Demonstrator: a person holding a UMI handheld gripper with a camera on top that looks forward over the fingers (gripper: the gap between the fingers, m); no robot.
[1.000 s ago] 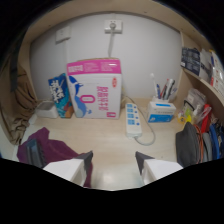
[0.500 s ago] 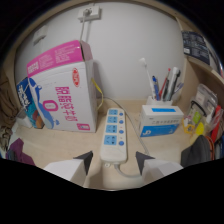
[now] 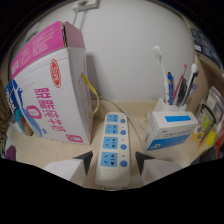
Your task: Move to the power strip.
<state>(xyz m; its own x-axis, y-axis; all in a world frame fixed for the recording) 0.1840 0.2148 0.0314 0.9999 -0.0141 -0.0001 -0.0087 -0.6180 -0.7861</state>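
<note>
A white power strip (image 3: pixel 113 145) with blue sockets and blue switches lies on the wooden desk (image 3: pixel 45 152), its cable running back toward the wall. Its near end sits between my two fingers, with a gap at each side. My gripper (image 3: pixel 113 162) is open, with one dark fingertip (image 3: pixel 85 161) left of the strip and the other right of it. The strip rests on the desk on its own.
A tall pink and white box (image 3: pixel 50 95) stands just left of the strip. A white and blue box (image 3: pixel 170 131) holding pens (image 3: pixel 177 87) stands to the right. A white wall with an outlet (image 3: pixel 82 6) is behind. Shelf clutter (image 3: pixel 212 120) sits at the far right.
I have moved forward and closer to the desk. The power strip has grown larger and now lies between my fingers instead of ahead of them.
</note>
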